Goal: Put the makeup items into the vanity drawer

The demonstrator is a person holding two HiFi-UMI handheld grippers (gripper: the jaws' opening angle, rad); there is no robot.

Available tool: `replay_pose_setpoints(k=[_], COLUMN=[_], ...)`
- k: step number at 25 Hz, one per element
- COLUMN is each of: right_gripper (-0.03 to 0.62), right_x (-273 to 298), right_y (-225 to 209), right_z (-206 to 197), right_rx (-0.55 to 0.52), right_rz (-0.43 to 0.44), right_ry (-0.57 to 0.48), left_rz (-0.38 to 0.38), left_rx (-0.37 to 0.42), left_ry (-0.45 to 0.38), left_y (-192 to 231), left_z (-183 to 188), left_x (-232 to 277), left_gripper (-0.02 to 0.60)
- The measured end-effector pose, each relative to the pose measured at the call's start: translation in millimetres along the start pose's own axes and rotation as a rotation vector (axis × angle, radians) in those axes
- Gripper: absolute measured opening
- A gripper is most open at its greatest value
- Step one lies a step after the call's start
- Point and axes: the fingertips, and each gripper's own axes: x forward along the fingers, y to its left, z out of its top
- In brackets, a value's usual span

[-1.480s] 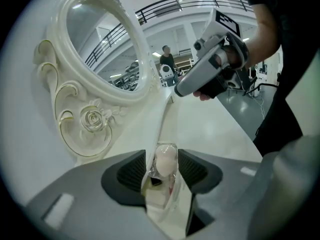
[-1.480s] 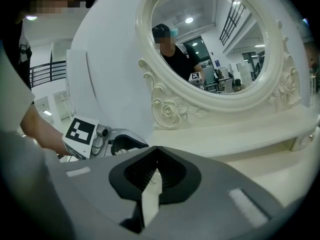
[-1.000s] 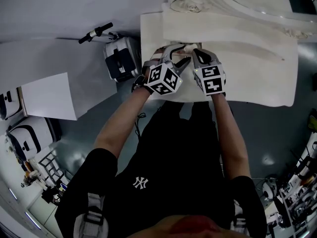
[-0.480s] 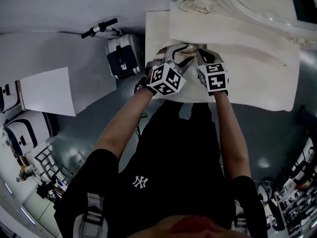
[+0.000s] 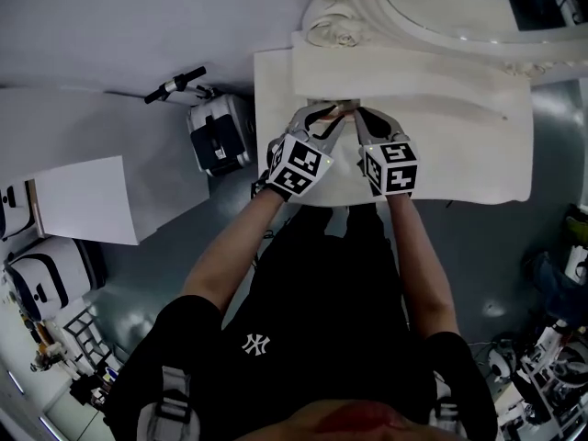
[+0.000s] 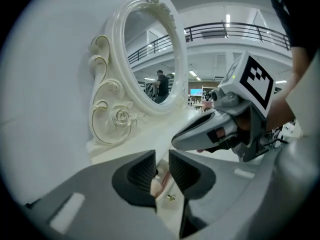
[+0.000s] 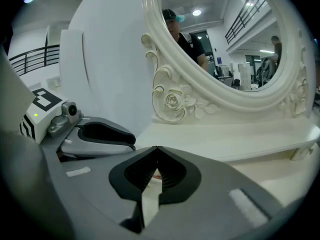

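At the front left of the white vanity (image 5: 459, 145), both grippers meet nose to nose against the raised shelf. My left gripper (image 5: 322, 122) (image 6: 161, 160) has its jaws nearly together, with a small pale pink-and-white makeup item (image 6: 159, 180) filling the narrow gap. A little gold drawer knob (image 6: 171, 198) shows just below it. My right gripper (image 5: 363, 119) (image 7: 157, 149) is shut, tips touching; a sliver of white and pink shows behind its pads. I cannot tell whether the drawer stands open; the jaws hide it.
An ornate oval mirror (image 5: 441, 7) (image 7: 225, 49) rises at the vanity's back. A second small knob (image 5: 505, 116) marks the shelf front to the right. On the floor to the left are a hard case (image 5: 220, 131), a scooter handlebar (image 5: 175, 85) and a white board (image 5: 83, 196).
Both grippers stay pressed together at the same spot on the vanity. Only the head view has shifted a little.
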Motion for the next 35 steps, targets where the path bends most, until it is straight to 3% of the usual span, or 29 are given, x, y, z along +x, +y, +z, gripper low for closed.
replay_pose_setpoints(k=[8,26,35], right_gripper=[0.025,0.021,0.021], right_x=[-28.9,-80.6,-80.7], right_y=[2.8,35.7,48.8], right_z=[22.3,59.5,60.5], right_rx=[0.034,0.074,0.075], right_rz=[-0.024,0.004,0.022], right_ry=[-0.082,-0.226,-0.239], left_rz=[0.053,0.062,0.090], left_rx=[-0.112,-0.145,-0.150], left_ry=[-0.082,-0.220,-0.235], left_y=[5.9,-18.1,-16.8], left_z=[32.5,93.3,93.2], left_x=[-17.1,-67.5,-80.1], left_gripper=[0.002,0.002,0.002])
